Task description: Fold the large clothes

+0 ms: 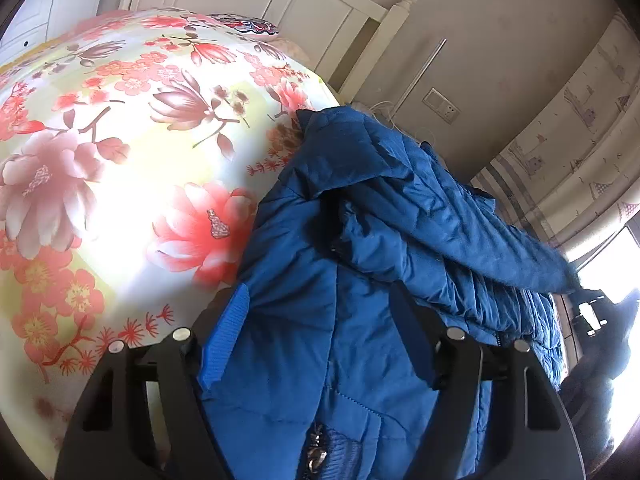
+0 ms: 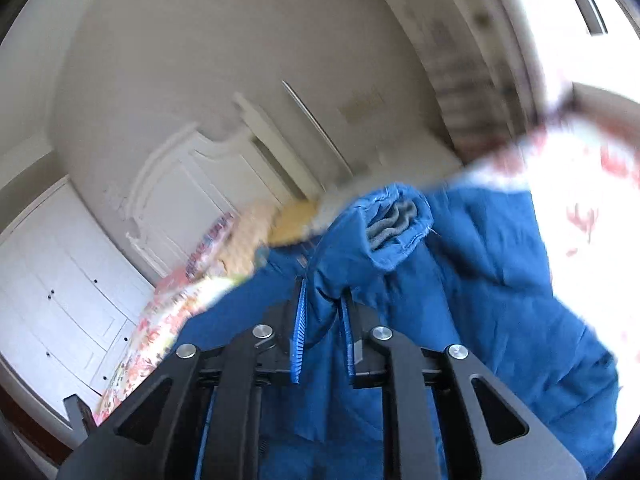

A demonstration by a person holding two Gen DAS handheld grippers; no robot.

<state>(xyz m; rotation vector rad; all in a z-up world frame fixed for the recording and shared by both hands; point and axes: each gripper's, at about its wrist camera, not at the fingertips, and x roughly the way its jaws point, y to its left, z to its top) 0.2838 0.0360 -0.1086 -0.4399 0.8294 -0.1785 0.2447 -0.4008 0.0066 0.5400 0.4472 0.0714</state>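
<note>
A blue padded jacket (image 1: 360,240) lies on the floral bed sheet (image 1: 120,160), its zipper near the bottom of the left wrist view. My left gripper (image 1: 320,292) is over the jacket's body with its fingers wide apart. Fabric lies between them, and the pads do not press on it. One sleeve (image 1: 480,232) stretches across to the right edge of that view. In the blurred right wrist view my right gripper (image 2: 324,292) is shut on that jacket sleeve (image 2: 360,248). It pinches the sleeve just below the cuff (image 2: 392,228), which shows a grey lining.
A white headboard (image 1: 320,12) and a bedpost (image 1: 396,28) stand behind the bed. There is a wall socket (image 1: 440,106), and a patterned curtain (image 1: 580,120) beside a bright window. White cupboards (image 2: 60,300) and a pillow (image 2: 248,232) show in the right wrist view.
</note>
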